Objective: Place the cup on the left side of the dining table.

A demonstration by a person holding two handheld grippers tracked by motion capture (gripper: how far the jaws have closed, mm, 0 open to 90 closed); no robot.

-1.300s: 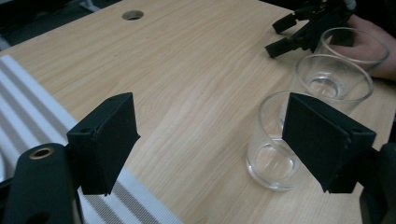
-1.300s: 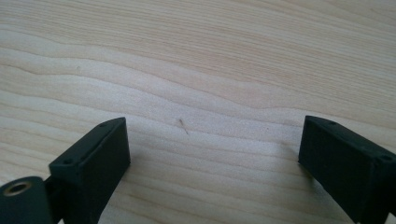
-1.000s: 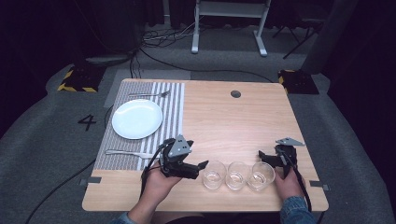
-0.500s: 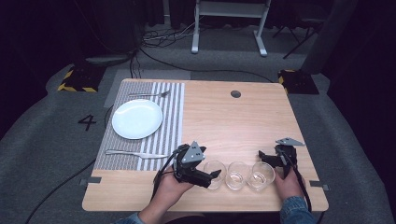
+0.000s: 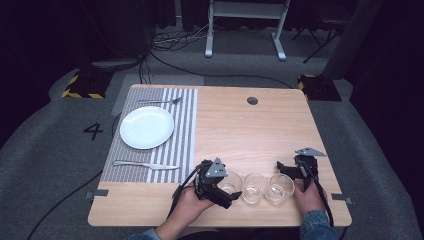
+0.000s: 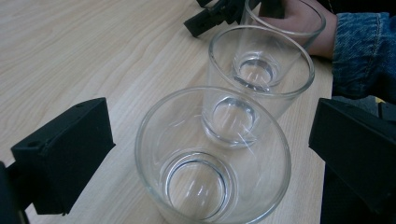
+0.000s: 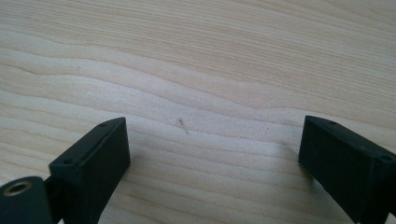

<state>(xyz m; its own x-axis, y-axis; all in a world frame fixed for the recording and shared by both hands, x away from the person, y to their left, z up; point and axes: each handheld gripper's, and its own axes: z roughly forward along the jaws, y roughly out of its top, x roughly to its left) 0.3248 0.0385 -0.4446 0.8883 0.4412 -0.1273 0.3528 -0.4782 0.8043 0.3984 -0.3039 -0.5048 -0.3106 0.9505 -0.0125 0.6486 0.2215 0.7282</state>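
Left gripper (image 6: 210,154) at nearest glass (image 6: 212,158), near table (image 5: 250,130) edge.
Jaws just opened wide, flanking the glass without pressing; two more glasses (image 6: 259,70) in line beyond. Right gripper (image 7: 215,158) wide open over bare wood.

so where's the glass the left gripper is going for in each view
High view: the leftmost glass of the row of three, near the table's front edge, at the left gripper.
Left gripper view: the nearest glass, bottom centre, between the open jaws and untouched; they have just been opening.
Right gripper view: not in it; bare wood between its jaws.
Shared landmark: the middle glass.
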